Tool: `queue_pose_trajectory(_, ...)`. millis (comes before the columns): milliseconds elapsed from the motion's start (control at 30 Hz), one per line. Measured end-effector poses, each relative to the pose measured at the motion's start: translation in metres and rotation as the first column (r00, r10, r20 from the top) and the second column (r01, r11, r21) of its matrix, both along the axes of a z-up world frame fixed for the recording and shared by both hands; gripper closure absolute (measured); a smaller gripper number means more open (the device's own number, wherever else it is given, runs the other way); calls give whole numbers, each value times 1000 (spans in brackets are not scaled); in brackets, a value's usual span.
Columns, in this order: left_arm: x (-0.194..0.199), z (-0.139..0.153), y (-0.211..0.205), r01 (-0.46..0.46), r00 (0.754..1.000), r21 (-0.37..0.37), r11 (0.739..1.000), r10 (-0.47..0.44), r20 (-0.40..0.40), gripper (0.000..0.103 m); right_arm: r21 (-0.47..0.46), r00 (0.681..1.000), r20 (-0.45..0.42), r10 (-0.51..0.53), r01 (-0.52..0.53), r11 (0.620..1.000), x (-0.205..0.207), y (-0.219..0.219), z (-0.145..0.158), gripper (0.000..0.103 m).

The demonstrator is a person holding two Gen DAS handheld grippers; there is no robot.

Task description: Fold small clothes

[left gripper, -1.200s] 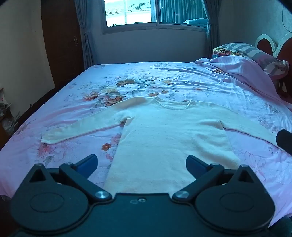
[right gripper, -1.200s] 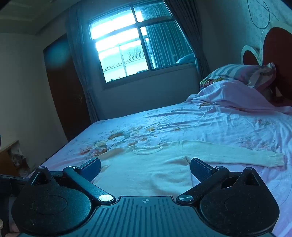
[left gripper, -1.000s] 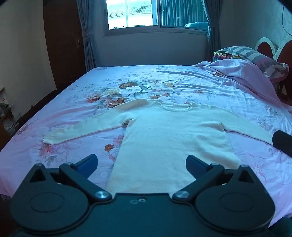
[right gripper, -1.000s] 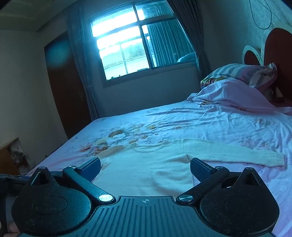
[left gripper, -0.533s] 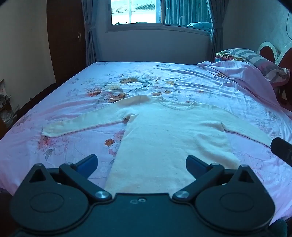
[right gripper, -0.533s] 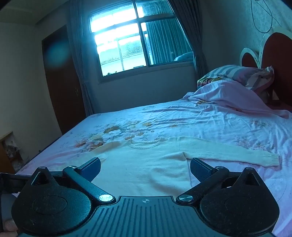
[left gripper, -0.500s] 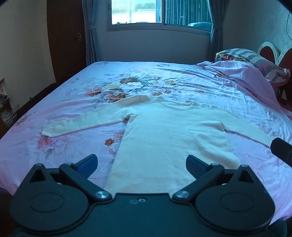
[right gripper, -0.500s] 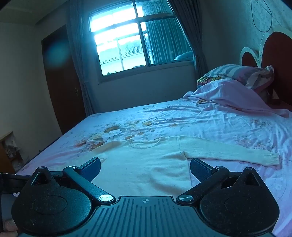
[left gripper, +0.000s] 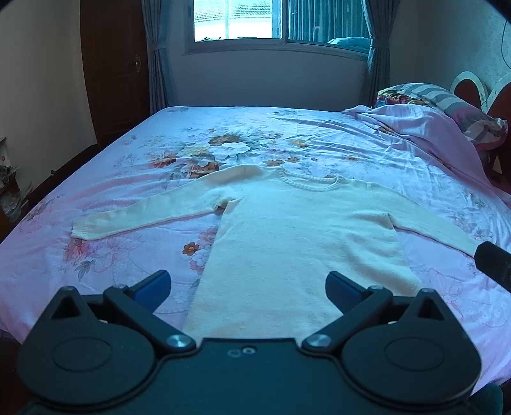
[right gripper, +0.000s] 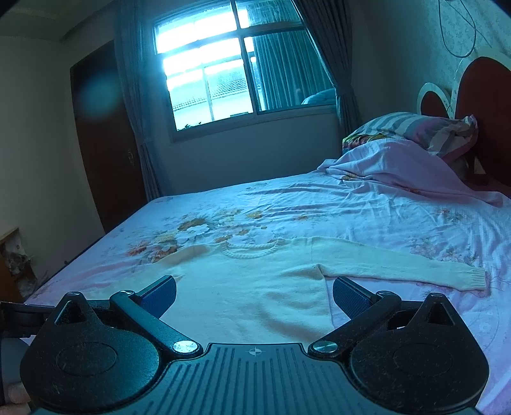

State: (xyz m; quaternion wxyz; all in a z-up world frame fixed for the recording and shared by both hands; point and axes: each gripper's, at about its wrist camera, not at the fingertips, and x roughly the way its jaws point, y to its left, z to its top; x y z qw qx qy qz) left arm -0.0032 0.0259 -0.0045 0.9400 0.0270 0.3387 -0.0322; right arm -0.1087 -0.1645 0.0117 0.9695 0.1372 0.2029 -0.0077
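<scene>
A cream knitted sweater (left gripper: 297,230) lies flat on the bed, neck away from me, both sleeves spread out sideways. My left gripper (left gripper: 248,285) hovers open above its hem, nothing between the blue pads. In the right wrist view the same sweater (right gripper: 255,284) fills the near bed, its right sleeve cuff (right gripper: 472,277) stretched to the right. My right gripper (right gripper: 254,295) also stands open and holds nothing, near the sweater's lower right side. A dark part of the right gripper (left gripper: 493,265) shows at the right edge of the left wrist view.
The bed (left gripper: 127,178) wears a pink floral sheet. A bunched pink blanket (left gripper: 424,127) and striped pillow (left gripper: 447,99) lie at the headboard on the right. A dark wooden door (left gripper: 111,64), curtains and a window (left gripper: 239,19) stand beyond the bed.
Both cameras have shifted slightly, so the sweater sits a little differently in each view. The sweater itself has not moved and both grippers stay open.
</scene>
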Motion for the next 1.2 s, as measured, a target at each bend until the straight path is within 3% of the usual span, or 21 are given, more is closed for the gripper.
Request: queue_pose_trajectory(1200, 15, -8, 2, -28, 999, 20, 999, 29, -34, 2, -1, 999, -31, 10, -10, 1000, 17, 3, -8, 0)
